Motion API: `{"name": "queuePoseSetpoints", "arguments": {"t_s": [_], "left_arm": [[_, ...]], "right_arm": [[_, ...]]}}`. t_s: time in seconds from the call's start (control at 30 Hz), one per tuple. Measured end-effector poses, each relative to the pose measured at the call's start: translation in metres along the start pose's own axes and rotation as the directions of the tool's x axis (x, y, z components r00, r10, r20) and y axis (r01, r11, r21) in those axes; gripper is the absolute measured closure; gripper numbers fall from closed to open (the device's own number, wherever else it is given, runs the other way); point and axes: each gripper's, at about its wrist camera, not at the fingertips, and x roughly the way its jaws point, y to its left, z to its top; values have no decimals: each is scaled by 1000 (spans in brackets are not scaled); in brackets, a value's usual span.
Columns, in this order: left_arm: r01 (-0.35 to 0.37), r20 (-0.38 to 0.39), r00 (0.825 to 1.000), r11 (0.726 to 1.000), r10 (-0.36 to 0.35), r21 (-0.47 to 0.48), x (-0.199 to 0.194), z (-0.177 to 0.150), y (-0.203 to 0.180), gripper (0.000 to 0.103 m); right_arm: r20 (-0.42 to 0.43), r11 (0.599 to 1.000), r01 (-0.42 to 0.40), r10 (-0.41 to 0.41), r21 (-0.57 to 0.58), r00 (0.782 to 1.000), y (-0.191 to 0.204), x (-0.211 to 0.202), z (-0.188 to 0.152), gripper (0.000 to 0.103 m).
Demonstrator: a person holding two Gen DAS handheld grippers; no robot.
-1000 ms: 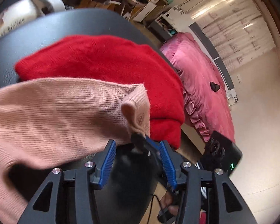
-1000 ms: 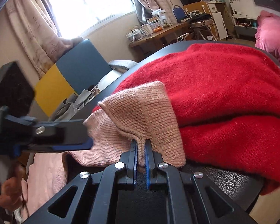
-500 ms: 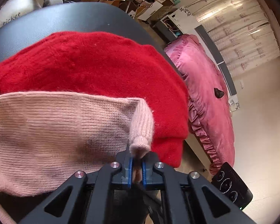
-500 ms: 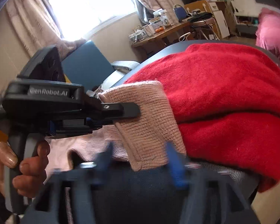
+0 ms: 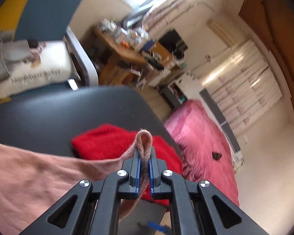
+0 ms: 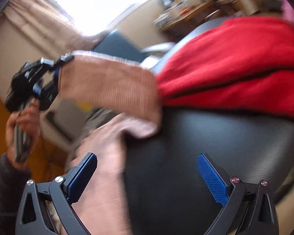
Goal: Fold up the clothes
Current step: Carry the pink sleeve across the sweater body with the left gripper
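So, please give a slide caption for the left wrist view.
Left gripper shut on pink sweater cuff above folded red sweater.

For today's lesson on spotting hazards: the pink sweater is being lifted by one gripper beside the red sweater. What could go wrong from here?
1. The left gripper pinches only a narrow fold of the pink sweater; the hanging weight could pull it free.
2. The pink sweater touches the folded red sweater, so lifting may drag it out of shape.
3. The right gripper is open and holds nothing, so the cloth may swing or bunch on the black table.
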Motion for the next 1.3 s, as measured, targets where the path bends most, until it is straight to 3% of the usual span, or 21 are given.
{"name": "queuePoseSetpoints", "arguments": {"t_s": [0.1,0.23,0.33,0.5,0.7,0.8,0.93,1.0,1.13,1.2,1.3], "left_arm": [[-7,91,996,1000,9,-23,-52,24,18,98],[-31,175,984,998,40,-52,-109,44,43,98],[-47,222,973,994,67,-93,-144,47,69,98],[-74,256,960,983,116,-166,-180,34,116,98],[-119,223,960,968,169,-222,-200,-6,175,98],[-166,184,958,950,218,-263,-203,-32,208,98],[-235,112,951,911,287,-340,-200,-64,258,98],[-275,70,943,883,324,-381,-198,-80,284,90],[-376,9,912,844,410,-382,-197,-98,316,82],[-424,-2,891,834,453,-353,-202,-101,321,79],[-453,3,878,833,478,-317,-213,-100,325,71]], "right_arm": [[-65,995,-93,90,-47,994,35,33,-8,0],[-121,985,-157,147,-78,982,79,80,-15,0],[-117,978,-184,173,-93,978,108,116,-15,0],[-126,987,-161,159,-6,979,125,170,-14,0],[-138,996,-65,72,55,988,102,202,-25,0],[-136,996,-73,79,45,988,99,200,-26,0],[-139,997,-52,43,-59,989,105,204,-34,0],[-137,988,-26,5,-152,991,112,208,-42,0],[-118,989,-40,23,-140,993,107,207,-43,0],[-115,989,-43,28,-138,993,106,207,-44,0],[-116,989,-34,16,-147,993,108,209,-44,0]]}}
